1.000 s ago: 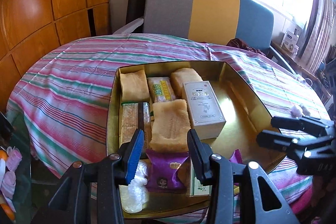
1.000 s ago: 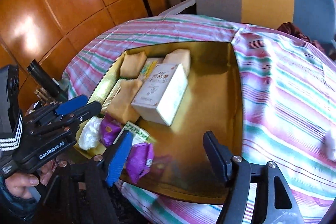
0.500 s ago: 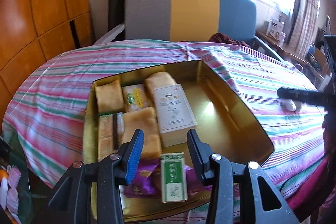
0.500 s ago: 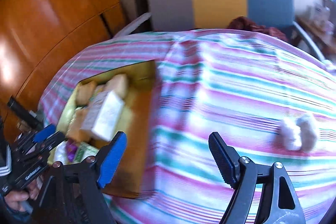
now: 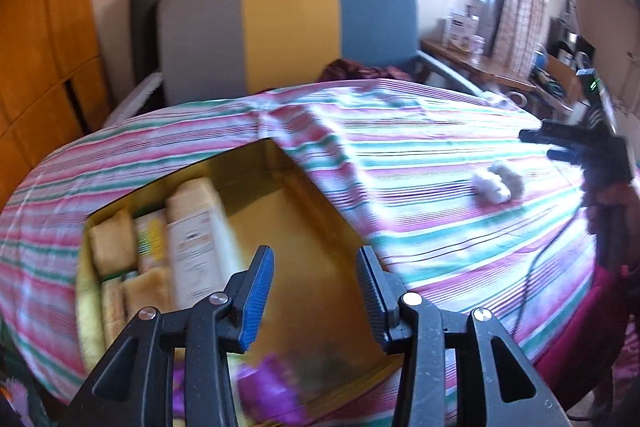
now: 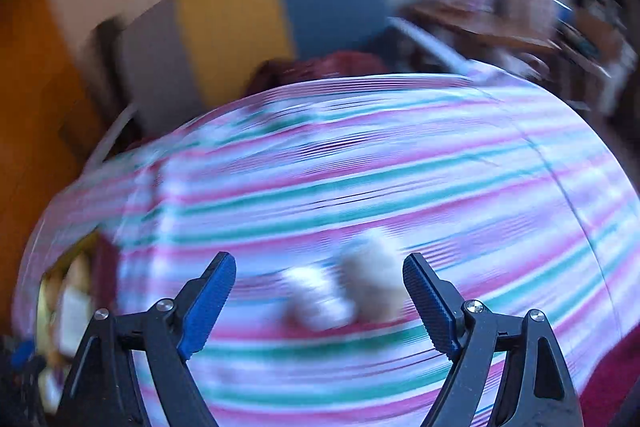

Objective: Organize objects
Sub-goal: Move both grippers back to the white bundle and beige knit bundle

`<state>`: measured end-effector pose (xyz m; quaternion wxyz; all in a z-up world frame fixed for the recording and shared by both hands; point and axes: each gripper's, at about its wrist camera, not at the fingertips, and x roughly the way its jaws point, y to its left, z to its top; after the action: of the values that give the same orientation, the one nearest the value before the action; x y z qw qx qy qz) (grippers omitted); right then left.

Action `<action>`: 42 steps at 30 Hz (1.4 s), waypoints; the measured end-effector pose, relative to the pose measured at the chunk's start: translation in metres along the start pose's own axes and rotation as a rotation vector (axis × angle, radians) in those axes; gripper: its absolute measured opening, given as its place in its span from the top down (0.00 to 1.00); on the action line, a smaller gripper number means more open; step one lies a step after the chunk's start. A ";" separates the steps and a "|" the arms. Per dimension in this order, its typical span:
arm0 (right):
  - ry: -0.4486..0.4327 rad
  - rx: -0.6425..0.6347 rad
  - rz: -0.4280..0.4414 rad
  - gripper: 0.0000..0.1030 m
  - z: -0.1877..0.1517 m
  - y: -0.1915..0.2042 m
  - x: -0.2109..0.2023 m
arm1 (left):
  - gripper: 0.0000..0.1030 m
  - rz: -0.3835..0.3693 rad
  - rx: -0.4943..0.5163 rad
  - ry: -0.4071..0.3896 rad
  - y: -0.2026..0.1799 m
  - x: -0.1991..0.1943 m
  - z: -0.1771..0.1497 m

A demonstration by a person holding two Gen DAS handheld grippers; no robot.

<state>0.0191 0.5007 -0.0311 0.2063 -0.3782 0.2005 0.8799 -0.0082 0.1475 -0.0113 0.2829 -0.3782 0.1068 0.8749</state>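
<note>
White packets lay at 12 o'clock of right hand-held gripper | jaws opening, nothing held | left hand-held gripper part-open, nothing held | risk: fast approach knocks packets aside.

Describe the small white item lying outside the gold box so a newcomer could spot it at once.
Start at the round table with the striped cloth. The gold box of snacks sits on one side; across the bare cloth from it lies a white lumpy bundle. It is the only loose thing on the cloth, pale and crumpled, unlike the boxed packets.
</note>
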 end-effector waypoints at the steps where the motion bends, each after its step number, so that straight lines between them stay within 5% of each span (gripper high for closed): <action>1: -0.010 0.055 -0.035 0.16 -0.001 -0.017 0.005 | 0.58 -0.015 0.007 0.005 -0.007 0.003 0.003; 6: -0.006 0.347 -0.061 0.17 -0.005 -0.079 0.010 | 0.58 -0.109 0.053 0.042 -0.050 0.029 0.019; 20: 0.061 0.394 0.008 0.17 -0.014 -0.082 0.022 | 0.58 -0.387 -0.021 0.241 -0.157 0.132 0.058; 30: 0.087 0.405 0.052 0.16 -0.016 -0.082 0.028 | 0.57 -0.425 -0.152 0.297 -0.186 0.190 0.079; 36: 0.077 0.426 0.052 0.16 -0.016 -0.088 0.027 | 0.60 -0.380 -0.113 0.312 -0.201 0.217 0.076; 42: 0.092 0.404 0.055 0.16 -0.015 -0.084 0.030 | 0.63 -0.364 0.013 0.267 -0.194 0.185 0.056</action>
<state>0.0521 0.5691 -0.0801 0.2446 -0.3631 0.3921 0.8090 -0.0328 0.4058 -0.1010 0.4220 -0.5021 0.0787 0.7507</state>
